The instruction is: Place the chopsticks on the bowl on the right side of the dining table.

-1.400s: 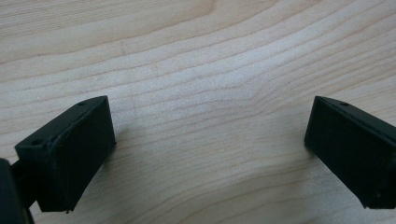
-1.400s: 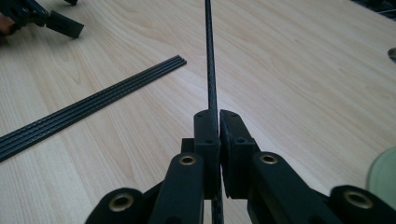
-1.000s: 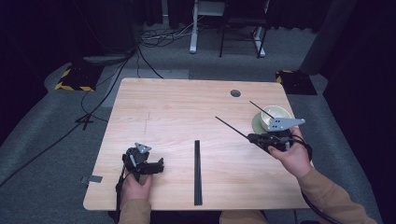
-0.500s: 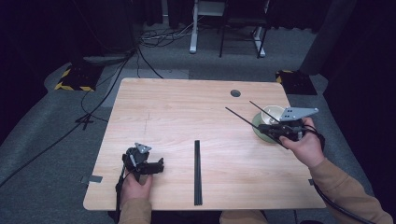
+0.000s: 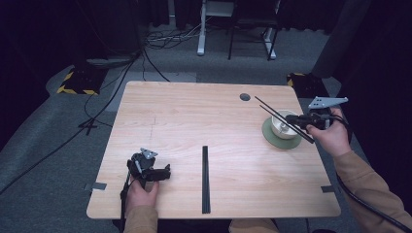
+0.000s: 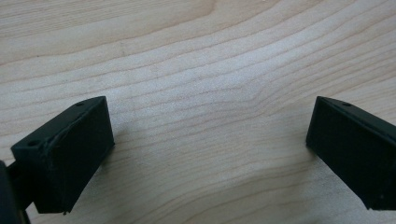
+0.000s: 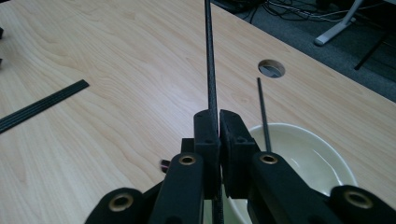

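Black rod [image 7: 209, 56] clamped in right gripper [image 7: 218, 122] | left gripper [image 6: 205, 149] gaping over wood table [image 6: 196, 56] | no legible writing

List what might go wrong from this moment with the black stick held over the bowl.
1. The right tool clamps a long black stick near one end, so the stick may pivot or slip in the grip.
2. The second stick leans loosely in the white bowl; the held one crosses close to it in the high view and may knock it out.
3. The bowl sits on a green saucer near the table edge; a bump might tip it.
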A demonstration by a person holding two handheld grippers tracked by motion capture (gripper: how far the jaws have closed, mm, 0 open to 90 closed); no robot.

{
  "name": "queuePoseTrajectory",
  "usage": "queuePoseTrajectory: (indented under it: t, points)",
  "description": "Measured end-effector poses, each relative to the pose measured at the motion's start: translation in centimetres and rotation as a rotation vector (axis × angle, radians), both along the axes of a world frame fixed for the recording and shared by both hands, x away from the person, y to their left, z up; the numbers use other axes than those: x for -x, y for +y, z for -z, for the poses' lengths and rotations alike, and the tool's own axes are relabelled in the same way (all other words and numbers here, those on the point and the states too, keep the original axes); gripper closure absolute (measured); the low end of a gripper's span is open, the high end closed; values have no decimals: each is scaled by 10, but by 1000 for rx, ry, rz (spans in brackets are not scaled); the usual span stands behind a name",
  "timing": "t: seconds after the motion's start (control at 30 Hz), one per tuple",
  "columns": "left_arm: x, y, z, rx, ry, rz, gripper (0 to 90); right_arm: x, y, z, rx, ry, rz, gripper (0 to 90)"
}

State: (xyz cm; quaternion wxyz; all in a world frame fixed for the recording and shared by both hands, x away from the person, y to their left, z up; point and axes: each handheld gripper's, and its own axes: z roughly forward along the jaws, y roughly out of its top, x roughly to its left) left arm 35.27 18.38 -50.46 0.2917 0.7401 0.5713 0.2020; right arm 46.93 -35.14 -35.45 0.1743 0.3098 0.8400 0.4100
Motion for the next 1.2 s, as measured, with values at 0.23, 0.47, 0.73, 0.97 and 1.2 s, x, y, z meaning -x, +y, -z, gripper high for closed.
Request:
queuePoseTrajectory:
  t: [0.23,0.47,0.73,0.97,1.2]
  points:
    - [0,0,0,1,1,-3,8,-17,-17,7,14,4,11,869]
    - [0,0,0,2,2,-1,8,-36,-30,22,63,29,21,868]
    - [0,0,0,4,1,0,8,-50,-44,40,64,45,57,869]
    - [0,0,0,2,2,-2,8,-56,-45,56,59,64,64,868]
    - [0,0,0,1,1,-3,8,-59,-44,65,68,83,68,868]
